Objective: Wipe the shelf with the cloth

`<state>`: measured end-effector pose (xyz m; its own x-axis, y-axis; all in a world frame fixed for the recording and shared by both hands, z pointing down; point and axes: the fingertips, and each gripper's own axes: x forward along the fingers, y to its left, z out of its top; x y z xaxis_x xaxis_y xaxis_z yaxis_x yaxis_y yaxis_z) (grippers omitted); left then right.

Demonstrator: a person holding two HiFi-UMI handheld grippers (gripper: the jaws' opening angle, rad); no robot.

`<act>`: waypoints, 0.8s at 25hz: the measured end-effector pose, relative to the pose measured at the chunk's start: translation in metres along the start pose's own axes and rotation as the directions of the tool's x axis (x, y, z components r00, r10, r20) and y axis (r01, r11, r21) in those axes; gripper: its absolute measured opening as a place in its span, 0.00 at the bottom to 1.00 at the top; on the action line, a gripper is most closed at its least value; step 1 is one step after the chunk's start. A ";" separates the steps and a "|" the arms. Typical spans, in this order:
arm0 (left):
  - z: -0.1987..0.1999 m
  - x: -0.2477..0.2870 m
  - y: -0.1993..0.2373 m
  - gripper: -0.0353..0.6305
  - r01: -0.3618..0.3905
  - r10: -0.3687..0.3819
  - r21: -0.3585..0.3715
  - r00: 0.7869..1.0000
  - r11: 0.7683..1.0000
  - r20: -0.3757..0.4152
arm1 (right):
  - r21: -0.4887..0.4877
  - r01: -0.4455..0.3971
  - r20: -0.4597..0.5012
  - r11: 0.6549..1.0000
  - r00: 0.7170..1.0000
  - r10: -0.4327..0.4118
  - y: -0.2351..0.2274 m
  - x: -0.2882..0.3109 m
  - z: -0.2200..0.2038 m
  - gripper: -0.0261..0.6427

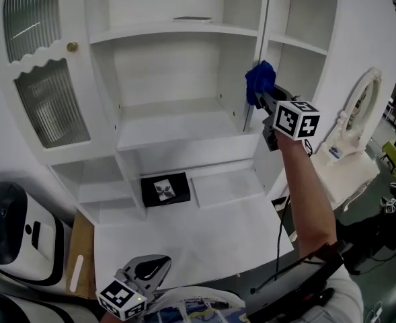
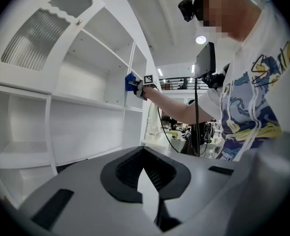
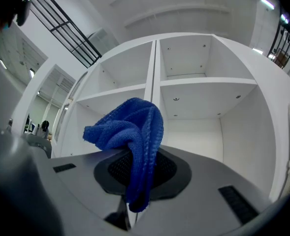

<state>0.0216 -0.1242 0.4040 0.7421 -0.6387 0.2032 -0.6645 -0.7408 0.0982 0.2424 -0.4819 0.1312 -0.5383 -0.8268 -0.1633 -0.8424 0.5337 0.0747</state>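
Right hand-held gripper (image 1: 261,98) raised; left one (image 1: 159,264) low, closed

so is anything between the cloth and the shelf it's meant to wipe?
Nothing visible. The right gripper is shut on the blue cloth, held up at the front edge of the vertical divider. No object shows between the cloth and the shelf boards either side.

The cloth (image 1: 259,79), clamped in the right gripper (image 1: 262,98), is at the upright divider (image 1: 263,25) between the cabinet's wide left bay and narrow right bay, above the middle shelf (image 1: 177,130). A flat card (image 1: 165,190) lies on the ledge below. The left gripper (image 1: 154,268) sits low, in front.
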 end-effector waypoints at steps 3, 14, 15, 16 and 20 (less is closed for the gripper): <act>0.001 -0.004 -0.001 0.06 0.008 -0.008 0.006 1.000 1.000 0.005 | -0.019 0.009 0.019 1.000 1.000 -0.009 -0.002 0.003 0.022 0.14; 0.002 -0.019 0.002 0.06 0.002 -0.002 -0.029 1.000 1.000 0.012 | -0.081 0.041 0.098 0.996 0.995 -0.033 -0.008 0.014 0.101 0.14; 0.002 -0.021 0.003 0.06 0.000 0.000 -0.034 1.000 0.999 0.013 | -0.083 0.046 0.103 0.996 0.994 -0.037 -0.009 0.015 0.105 0.14; 0.002 -0.022 0.004 0.06 -0.001 0.002 -0.034 1.000 0.999 0.014 | -0.083 0.051 0.108 0.995 0.993 -0.042 -0.010 0.015 0.108 0.14; 0.001 -0.027 0.007 0.06 -0.007 0.008 -0.034 1.000 0.999 0.013 | -0.078 0.059 0.122 0.995 0.991 -0.049 -0.009 0.016 0.117 0.14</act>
<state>-0.0031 -0.1120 0.3984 0.7379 -0.6471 0.1917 -0.6726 -0.7285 0.1300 0.2444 -0.4796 0.0128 -0.4890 -0.8240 -0.2861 -0.8721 0.4684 0.1417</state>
